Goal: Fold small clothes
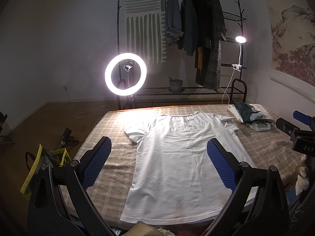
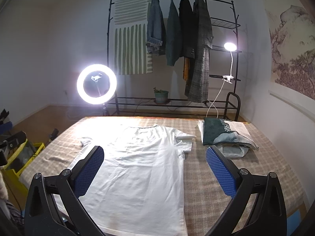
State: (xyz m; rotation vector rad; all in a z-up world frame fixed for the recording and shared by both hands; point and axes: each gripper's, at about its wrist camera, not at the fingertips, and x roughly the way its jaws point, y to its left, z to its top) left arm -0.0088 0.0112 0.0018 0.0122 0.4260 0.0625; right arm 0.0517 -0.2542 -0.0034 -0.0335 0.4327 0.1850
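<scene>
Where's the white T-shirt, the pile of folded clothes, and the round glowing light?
white T-shirt (image 2: 141, 169): right wrist view, chest.
pile of folded clothes (image 2: 220, 132): right wrist view, top dark garment.
ring light (image 1: 110, 66): left wrist view, glowing rim.

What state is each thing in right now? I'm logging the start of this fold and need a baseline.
white T-shirt: spread flat, unfolded, neck toward the far edge.
pile of clothes: folded, stacked at the far right of the surface.
left gripper: open, holding nothing.
right gripper: open, holding nothing.
ring light: on.
clip lamp: on.
jackets: hanging on the rack.
</scene>
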